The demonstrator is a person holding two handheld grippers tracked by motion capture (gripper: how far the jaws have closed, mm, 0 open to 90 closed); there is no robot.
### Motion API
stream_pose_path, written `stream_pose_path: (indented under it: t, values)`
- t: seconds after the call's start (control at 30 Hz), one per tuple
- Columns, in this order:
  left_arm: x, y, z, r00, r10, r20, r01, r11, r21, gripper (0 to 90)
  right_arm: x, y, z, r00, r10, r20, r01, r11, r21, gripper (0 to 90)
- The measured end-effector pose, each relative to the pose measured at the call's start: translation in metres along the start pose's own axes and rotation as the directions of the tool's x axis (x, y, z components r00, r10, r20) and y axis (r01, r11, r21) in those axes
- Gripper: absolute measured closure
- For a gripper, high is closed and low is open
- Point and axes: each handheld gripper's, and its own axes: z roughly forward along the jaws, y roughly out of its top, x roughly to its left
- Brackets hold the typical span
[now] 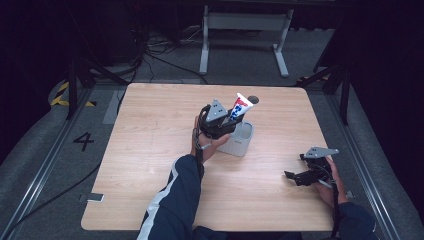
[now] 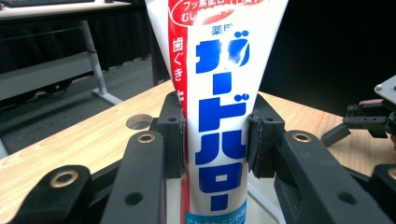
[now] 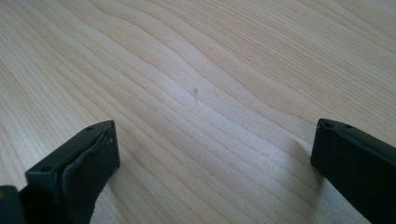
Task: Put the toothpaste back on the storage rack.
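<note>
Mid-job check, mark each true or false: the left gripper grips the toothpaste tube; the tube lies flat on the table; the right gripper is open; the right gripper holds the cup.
1. The left gripper is clamped on the white toothpaste tube with blue and red lettering. True.
2. The tube lies flat on the light wooden table. False: it stands upright over the pale grey cup.
3. The right gripper is open. True.
4. The right gripper holds the cup. False: it holds nothing, over bare wood.

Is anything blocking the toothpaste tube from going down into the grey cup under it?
Nothing visible does. The left tongs are clamped on the white, red and blue toothpaste tube, which stands tilted with its lower end at the open mouth of the light grey plastic cup. The cup's inside can't be seen.
</note>
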Motion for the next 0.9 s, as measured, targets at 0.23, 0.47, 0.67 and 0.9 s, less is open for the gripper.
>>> stream_pose_path:
  t: [0.23,0.47,0.67,0.9]
  values:
    - [-0.0011,-0.0021,-0.0017,0.9998,0.017,0.009,-0.017,0.9998,0.009,64.6,0.0,0.0,0.0,1.0,0.0,0.0,0.0,1.0,0.001,1.3]
    - [-0.0039,-0.0028,-0.0008,0.9988,0.048,0.005,-0.048,0.997,0.06,64.3,0.0,0.0,0.0,1.0,0.0,0.0,0.0,1.0,0.001,1.3]
    - [-0.0042,-0.0025,-0.0024,0.9982,0.06,0.005,-0.06,0.995,0.08,64.0,0.0,0.0,0.0,1.0,0.0,0.0,0.0,1.0,0.001,1.3]
    - [-0.004,-0.0036,-0.0028,0.9975,0.071,0.004,-0.071,0.9924,0.1,63.7,0.0,0.0,0.0,1.0,0.0,0.0,0.0,1.0,0.0,1.3]
